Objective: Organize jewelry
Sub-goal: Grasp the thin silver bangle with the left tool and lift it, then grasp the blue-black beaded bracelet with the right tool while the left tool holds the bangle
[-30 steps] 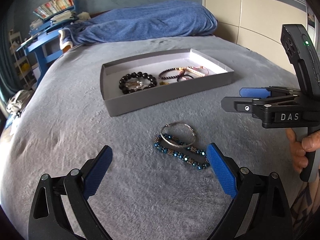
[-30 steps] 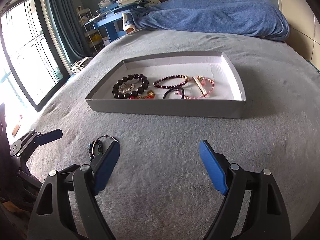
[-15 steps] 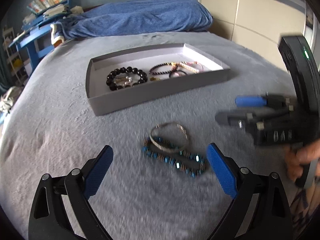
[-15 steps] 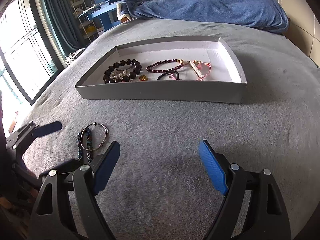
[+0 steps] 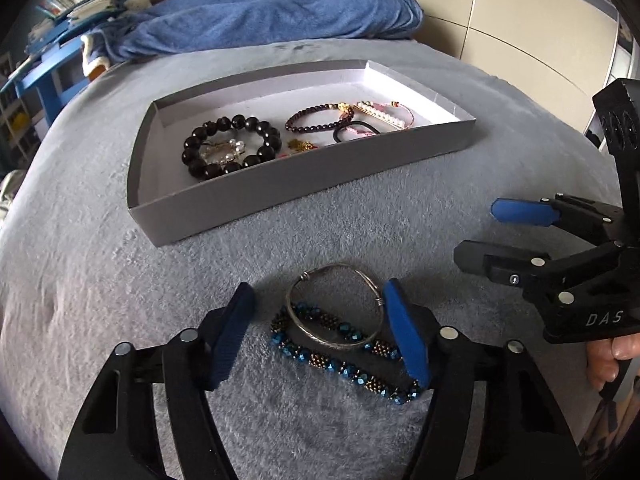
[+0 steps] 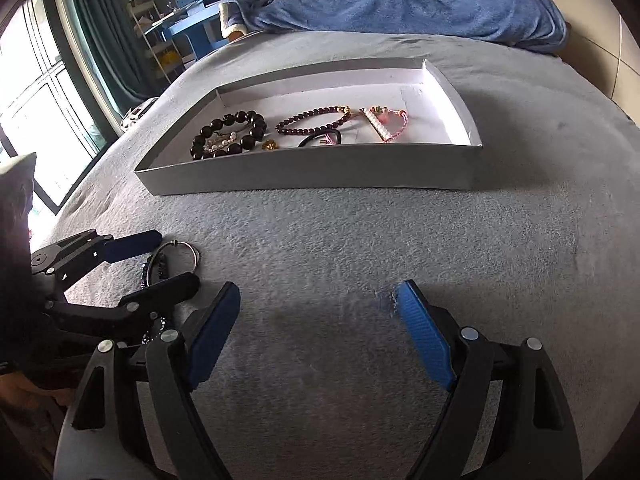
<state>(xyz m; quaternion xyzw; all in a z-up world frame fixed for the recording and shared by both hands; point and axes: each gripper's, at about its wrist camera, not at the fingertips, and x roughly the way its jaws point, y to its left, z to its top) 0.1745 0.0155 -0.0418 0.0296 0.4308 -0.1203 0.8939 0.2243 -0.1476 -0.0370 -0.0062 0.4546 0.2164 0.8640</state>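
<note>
A silver bangle [image 5: 334, 307] lies on a blue beaded bracelet [image 5: 344, 360] on the grey bed cover. My left gripper [image 5: 320, 312] is open, low over them, with its fingers on either side of the bangle. The grey tray [image 5: 304, 176] behind holds a black bead bracelet [image 5: 232, 146], a dark red bead bracelet [image 5: 316, 118], a pink cord bracelet [image 5: 384, 114] and a black hair tie [image 5: 354, 130]. My right gripper [image 6: 316, 320] is open and empty over bare cover; it shows at the right in the left wrist view [image 5: 516, 236]. The bangle shows at the left of the right wrist view [image 6: 176, 258].
A blue blanket [image 5: 280, 12] lies heaped at the far end of the bed. A blue shelf with books [image 6: 208, 8] stands beyond it. A window with curtains [image 6: 52, 92] is at the left. A beige wall panel [image 5: 520, 24] is at the right.
My left gripper has moved forward and down onto the two bracelets, and its fingers have narrowed around the bangle. My right gripper has drifted slightly and stays open.
</note>
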